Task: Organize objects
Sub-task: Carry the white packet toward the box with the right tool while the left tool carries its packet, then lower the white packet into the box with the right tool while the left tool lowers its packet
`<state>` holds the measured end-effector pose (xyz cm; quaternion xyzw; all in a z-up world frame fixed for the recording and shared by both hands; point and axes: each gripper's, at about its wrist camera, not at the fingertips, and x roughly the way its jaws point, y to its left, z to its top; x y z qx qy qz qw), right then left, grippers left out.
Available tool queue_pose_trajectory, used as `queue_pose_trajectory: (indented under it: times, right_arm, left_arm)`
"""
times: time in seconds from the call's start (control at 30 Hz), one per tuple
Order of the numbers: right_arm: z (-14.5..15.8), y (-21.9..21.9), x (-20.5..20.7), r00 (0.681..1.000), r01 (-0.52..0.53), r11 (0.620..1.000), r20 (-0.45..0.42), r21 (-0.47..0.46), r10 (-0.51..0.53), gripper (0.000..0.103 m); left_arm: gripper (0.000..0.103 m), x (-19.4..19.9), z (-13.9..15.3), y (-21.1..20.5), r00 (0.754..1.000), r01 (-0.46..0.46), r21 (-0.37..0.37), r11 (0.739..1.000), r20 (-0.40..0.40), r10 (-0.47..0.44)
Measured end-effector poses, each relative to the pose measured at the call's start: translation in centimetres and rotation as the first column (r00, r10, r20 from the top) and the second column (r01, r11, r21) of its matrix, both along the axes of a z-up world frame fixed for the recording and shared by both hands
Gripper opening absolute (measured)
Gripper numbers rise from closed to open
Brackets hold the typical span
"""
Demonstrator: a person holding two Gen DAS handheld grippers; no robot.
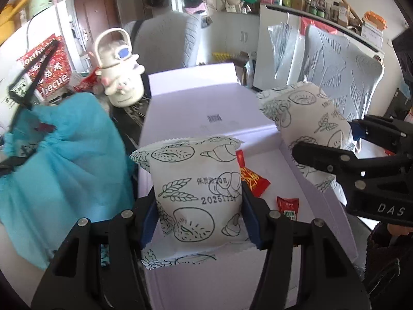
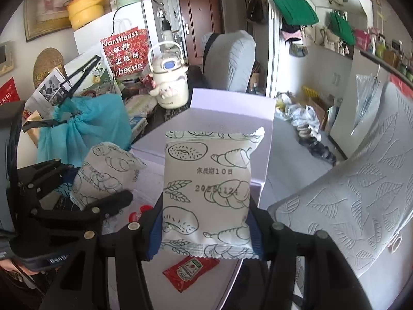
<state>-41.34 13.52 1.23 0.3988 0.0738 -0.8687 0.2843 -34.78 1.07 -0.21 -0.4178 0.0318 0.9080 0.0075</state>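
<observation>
Bread packets, white with line drawings of loaves, clamped one in each tool: left tool [image 1: 198, 214] gripping a packet [image 1: 197, 191], right tool [image 2: 206, 222] gripping another [image 2: 209, 188], both held above an open white box [image 1: 196, 113]. Red ketchup sachets [image 2: 189, 271] lying inside the box; blue drawstring bag [image 1: 64, 160] and cream kettle-shaped bottle [image 1: 121, 77] beyond, to the left.

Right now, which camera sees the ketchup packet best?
The right wrist view: the ketchup packet lies close below the gripper, label readable. The left wrist view shows it small, farther off inside the box.
</observation>
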Motion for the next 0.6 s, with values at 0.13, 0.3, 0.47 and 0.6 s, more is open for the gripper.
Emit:
queue_pose_trajectory:
  times: [0.13,0.3,0.47,0.6]
  right_arm:
    - [-1.4,0.1,-0.6,0.999,-0.011,1.0,0.041,0.009,0.011,0.056]
    - [-3.4,-0.7,-1.0,0.995,-0.032,0.999,0.091,0.035,0.029,0.056]
    - [-4.5,-1.2,-1.1,0.99,-0.052,0.998,0.13,0.024,0.048,0.056]
    - [-5.1,-1.3,-1.1,0.987,-0.053,0.998,0.152,0.032,0.047,0.056]
  left_arm:
    - [0.055,-0.4,-1.2,0.8,1.0,0.01,-0.018,1.0,0.03,-0.01]
    - [0.055,-0.8,-2.3,0.8,0.999,-0.019,-0.09,0.996,0.027,0.022]
    - [0.055,-1.2,-3.0,-0.3,0.998,-0.03,-0.039,0.999,0.06,0.032]
    - [0.056,-1.5,-3.3,-0.9,0.997,-0.028,-0.002,1.0,0.071,0.028]
